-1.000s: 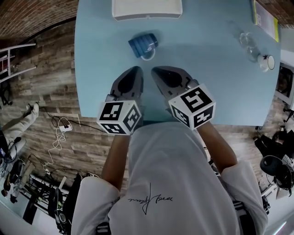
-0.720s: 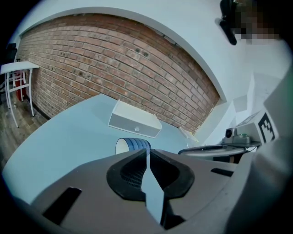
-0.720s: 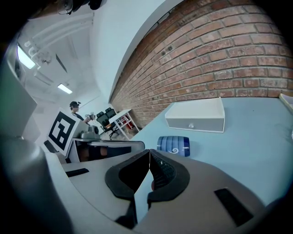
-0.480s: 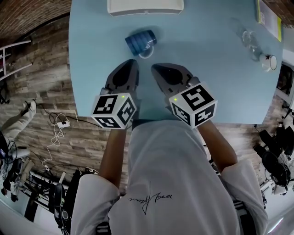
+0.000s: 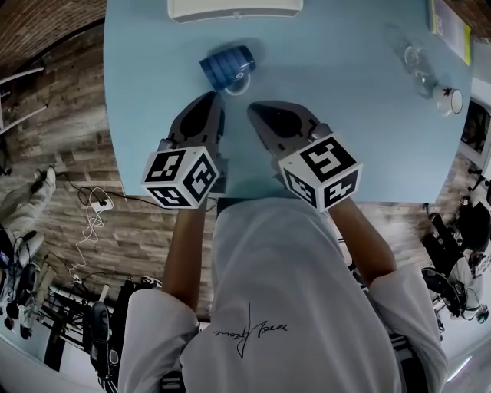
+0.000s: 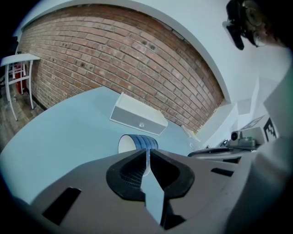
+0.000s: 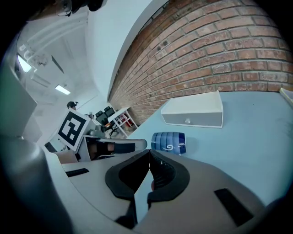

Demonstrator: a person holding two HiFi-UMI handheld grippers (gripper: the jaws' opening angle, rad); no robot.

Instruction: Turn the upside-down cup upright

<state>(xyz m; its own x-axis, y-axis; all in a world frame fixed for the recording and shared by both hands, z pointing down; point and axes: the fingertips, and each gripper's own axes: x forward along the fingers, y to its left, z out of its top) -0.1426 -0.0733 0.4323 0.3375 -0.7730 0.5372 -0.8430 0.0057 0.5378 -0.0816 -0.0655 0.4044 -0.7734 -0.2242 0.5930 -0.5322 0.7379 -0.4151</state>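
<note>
Lying on its side, the cup [image 5: 227,66] isn't upright yet; your left gripper [image 5: 212,98] and right gripper [image 5: 255,108] sit pressed together, empty

Left gripper [image 5: 212,97]: you move it forward across the table, and its tip now sits just short of the cup [image 5: 226,66].
Right gripper [image 5: 252,107]: you ease it slightly nearer the cup.
White box [image 5: 234,9]: as your head shifts, it slides partly off the top edge.
</note>
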